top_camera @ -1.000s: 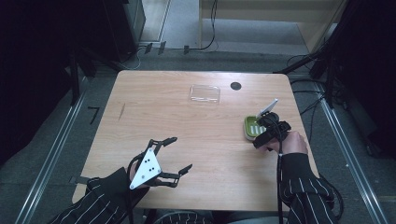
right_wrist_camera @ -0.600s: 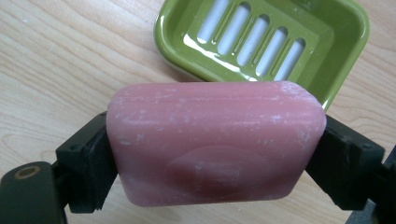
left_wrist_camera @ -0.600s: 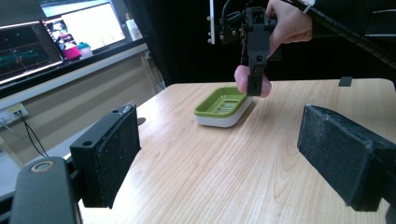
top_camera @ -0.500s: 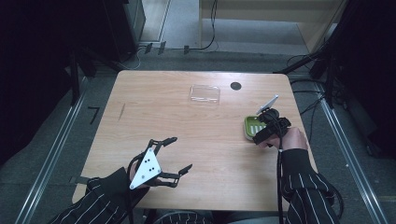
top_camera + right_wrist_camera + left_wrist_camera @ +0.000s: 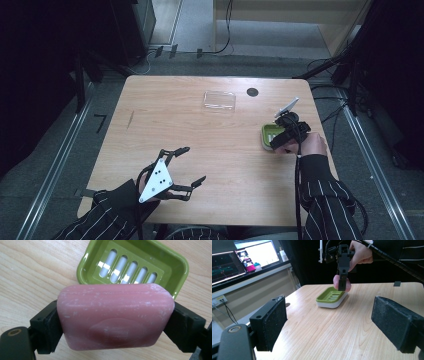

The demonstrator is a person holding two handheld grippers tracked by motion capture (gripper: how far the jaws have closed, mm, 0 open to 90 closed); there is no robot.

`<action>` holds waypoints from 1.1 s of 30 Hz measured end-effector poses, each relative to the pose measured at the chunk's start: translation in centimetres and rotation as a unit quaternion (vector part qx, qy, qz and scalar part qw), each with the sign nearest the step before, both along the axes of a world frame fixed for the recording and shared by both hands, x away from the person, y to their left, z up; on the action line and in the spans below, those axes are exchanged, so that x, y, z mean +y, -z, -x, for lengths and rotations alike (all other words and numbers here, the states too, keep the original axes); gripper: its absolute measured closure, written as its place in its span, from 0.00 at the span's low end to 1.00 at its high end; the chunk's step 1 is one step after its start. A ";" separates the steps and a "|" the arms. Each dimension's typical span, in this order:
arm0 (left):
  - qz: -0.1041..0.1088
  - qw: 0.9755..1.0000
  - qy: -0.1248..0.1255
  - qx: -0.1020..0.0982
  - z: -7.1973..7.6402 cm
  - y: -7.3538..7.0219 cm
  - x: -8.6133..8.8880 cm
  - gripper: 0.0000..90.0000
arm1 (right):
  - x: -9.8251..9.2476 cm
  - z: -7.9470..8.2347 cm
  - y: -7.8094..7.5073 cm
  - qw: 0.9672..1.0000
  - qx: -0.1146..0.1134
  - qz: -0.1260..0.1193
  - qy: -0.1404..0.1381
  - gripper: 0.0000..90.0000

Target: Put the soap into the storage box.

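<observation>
At right edge of the tabletop [image 5: 220,135] in high view, right claw [image 5: 115,322] is clamped on a pink soap bar [image 5: 115,317], held just above the near rim of a green soap dish [image 5: 140,262]; whether bar touches dish: cannot tell. Dish has slotted base, white underside. Left claw [image 5: 186,167] at lower left of frame, jaws wide apart, holding nothing. Surface: light wood grain. Clear lid [image 5: 219,100] and black round mark [image 5: 252,92] near far edge. Room dark; monitors [image 5: 244,257] upper left in left gripper view.
</observation>
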State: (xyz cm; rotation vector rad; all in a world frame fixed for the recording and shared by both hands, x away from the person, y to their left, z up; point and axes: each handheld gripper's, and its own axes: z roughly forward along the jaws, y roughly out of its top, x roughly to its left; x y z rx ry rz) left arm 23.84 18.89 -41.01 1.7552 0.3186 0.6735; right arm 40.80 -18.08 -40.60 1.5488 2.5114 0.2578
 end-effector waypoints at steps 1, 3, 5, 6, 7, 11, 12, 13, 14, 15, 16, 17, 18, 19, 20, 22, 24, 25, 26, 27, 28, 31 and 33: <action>0.000 1.000 0.001 0.000 0.0 0.0 0.0 0.15 | 0.1 -0.1 0.0 1.000 0.001 0.002 0.003 0.15; 0.001 1.000 0.000 0.000 0.0 0.0 0.0 0.15 | 0.1 -0.2 0.0 1.000 -0.001 0.001 0.008 0.15; 0.001 1.000 0.000 0.000 0.0 0.0 0.0 0.15 | 0.0 -0.3 0.0 1.000 -0.005 0.000 0.009 0.15; 0.001 1.000 0.001 0.000 0.0 0.0 0.0 0.15 | 0.0 -0.4 0.0 1.000 -0.006 0.002 0.012 0.15; 0.001 1.000 0.000 0.000 0.0 0.0 0.0 0.15 | 0.0 -0.4 0.0 1.000 -0.006 0.003 0.012 0.15; 0.000 1.000 0.001 0.000 0.0 0.0 0.0 0.15 | -0.2 -0.5 0.0 1.000 -0.006 0.001 0.018 0.15; 0.001 1.000 0.001 0.000 0.0 0.0 0.0 0.15 | -0.2 -0.6 0.0 1.000 -0.007 -0.001 0.022 0.15; 0.000 1.000 0.000 0.000 0.0 0.0 0.0 0.15 | -0.2 -0.6 0.0 1.000 -0.006 0.001 0.020 0.15; 0.000 1.000 0.000 0.000 0.0 0.0 0.0 0.15 | -0.2 -0.7 0.0 1.000 -0.005 0.001 0.022 0.15; 0.000 1.000 0.001 0.000 0.0 0.0 0.0 0.15 | -0.2 -0.8 0.0 1.000 -0.007 0.000 0.024 0.15; 0.000 1.000 0.001 0.000 0.0 0.0 0.0 0.15 | -0.2 -0.8 0.0 1.000 -0.007 0.000 0.024 0.15; -0.001 1.000 0.000 0.000 0.0 0.0 0.0 0.15 | -0.2 -0.9 0.1 1.000 -0.006 0.001 0.022 0.15; 0.000 1.000 0.000 0.000 0.0 0.0 0.0 0.15 | -0.2 -1.0 0.1 1.000 -0.007 0.002 0.023 0.15; -0.001 1.000 0.000 0.000 0.0 0.0 0.0 0.15 | -0.1 -1.0 0.1 1.000 -0.007 0.001 0.024 0.15; 0.000 1.000 0.001 0.000 0.0 0.0 0.0 0.15 | -0.1 -1.1 0.1 1.000 -0.007 -0.001 0.026 0.15; -0.001 1.000 0.001 0.000 0.0 0.0 0.0 0.15 | -0.1 -1.1 0.1 1.000 -0.008 -0.001 0.026 0.15; -0.001 1.000 0.001 0.000 0.0 0.0 0.0 0.15 | -0.2 -1.2 0.2 1.000 -0.008 -0.002 0.027 0.15; -0.001 1.000 0.001 0.000 0.0 0.0 0.0 0.15 | -0.3 -1.3 0.2 1.000 -0.010 -0.003 0.030 0.15; -0.001 1.000 0.001 0.000 0.0 0.0 0.0 0.15 | -0.3 -1.3 0.2 0.999 -0.009 -0.001 0.032 0.15; -0.001 1.000 0.001 0.000 0.0 0.0 0.0 0.15 | -0.3 -1.4 0.2 0.999 -0.009 -0.002 0.033 0.15; -0.001 1.000 0.001 0.000 0.0 0.0 0.0 0.15 | -0.3 -1.5 0.2 0.999 -0.010 -0.001 0.037 0.15; -0.001 1.000 0.000 0.000 0.0 0.0 0.0 0.15 | -0.4 -1.7 0.3 0.999 -0.012 -0.003 0.041 0.15; -0.001 1.000 0.001 0.000 0.0 0.0 0.0 0.15 | -0.3 -1.9 0.4 0.999 -0.011 0.000 0.042 0.15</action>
